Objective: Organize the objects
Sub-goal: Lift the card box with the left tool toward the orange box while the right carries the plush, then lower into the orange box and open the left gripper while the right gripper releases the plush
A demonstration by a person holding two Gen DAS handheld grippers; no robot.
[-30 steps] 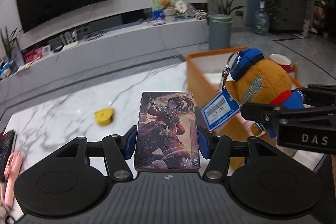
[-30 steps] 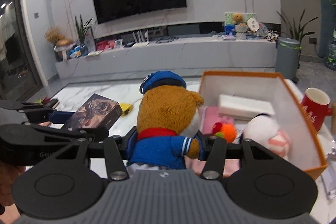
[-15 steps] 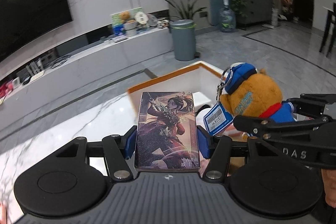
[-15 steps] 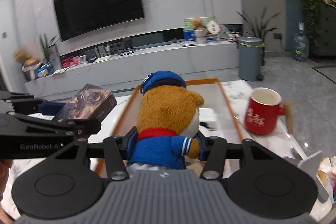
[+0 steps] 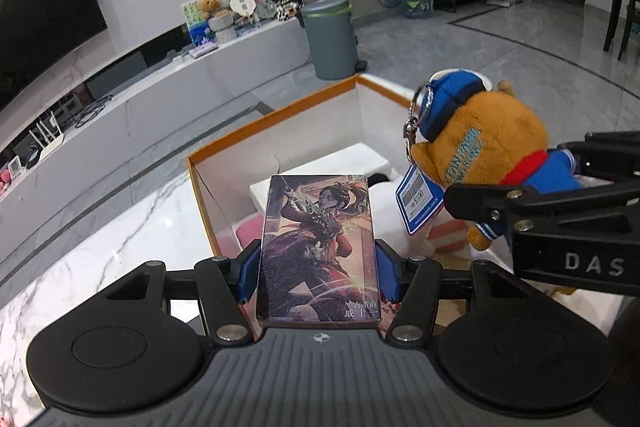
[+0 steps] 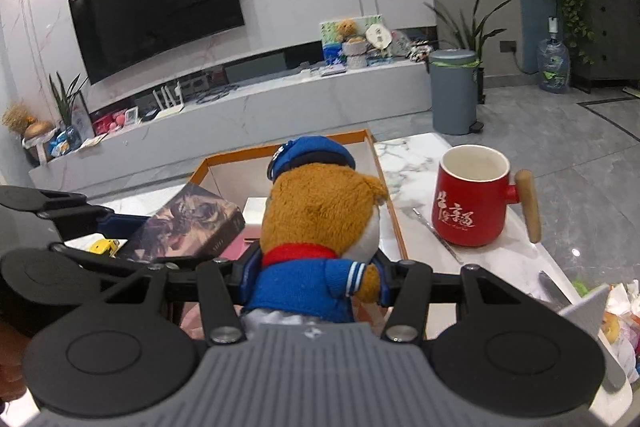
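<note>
Two hand-held grippers carry items above the orange-rimmed box (image 5: 276, 115) at frame centre

Left hand-held gripper (image 5: 318, 273) clamps the illustrated card box (image 5: 318, 247); right hand-held gripper (image 6: 312, 277) clamps the plush bear (image 6: 316, 227). Released together, the close-set items may collide or catch the rim. Legible: "DAS", the bear's barcode tag (image 5: 418, 197), Chinese characters on the red mug (image 6: 472, 195)

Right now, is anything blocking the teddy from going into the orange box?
Nothing visible blocks it. The right claw holds the teddy over the open box. The box has no lid, and the white block and pink things inside leave room. The card box in the left claw sits beside it, apart.
</note>
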